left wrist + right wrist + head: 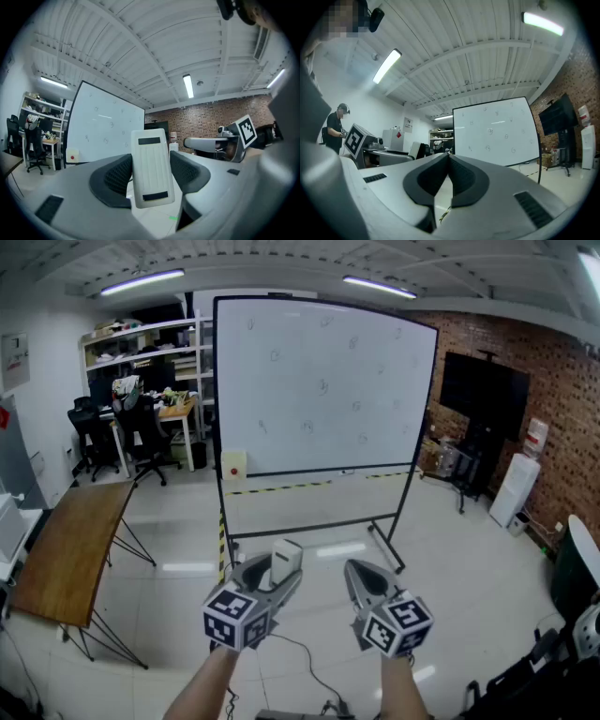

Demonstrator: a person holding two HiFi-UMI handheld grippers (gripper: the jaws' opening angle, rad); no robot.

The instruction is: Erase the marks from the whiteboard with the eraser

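Note:
A large rolling whiteboard [323,385] stands ahead of me, carrying several small scattered pen marks [322,387]. It also shows in the left gripper view as the whiteboard [101,131] and in the right gripper view as the whiteboard [497,133]. My left gripper [272,576] is shut on a white block eraser [285,561], which stands upright between the jaws as the eraser [150,168]. My right gripper [361,579] is shut with nothing in it, its pads meeting in the right gripper [449,174]. Both grippers hang low, well short of the board.
A wooden folding table [67,549] stands at the left. Desks, office chairs [141,432] and shelves fill the back left. A black TV on a stand [483,399] and a white unit [515,488] line the brick wall at right. A cable [305,662] lies on the floor below the grippers.

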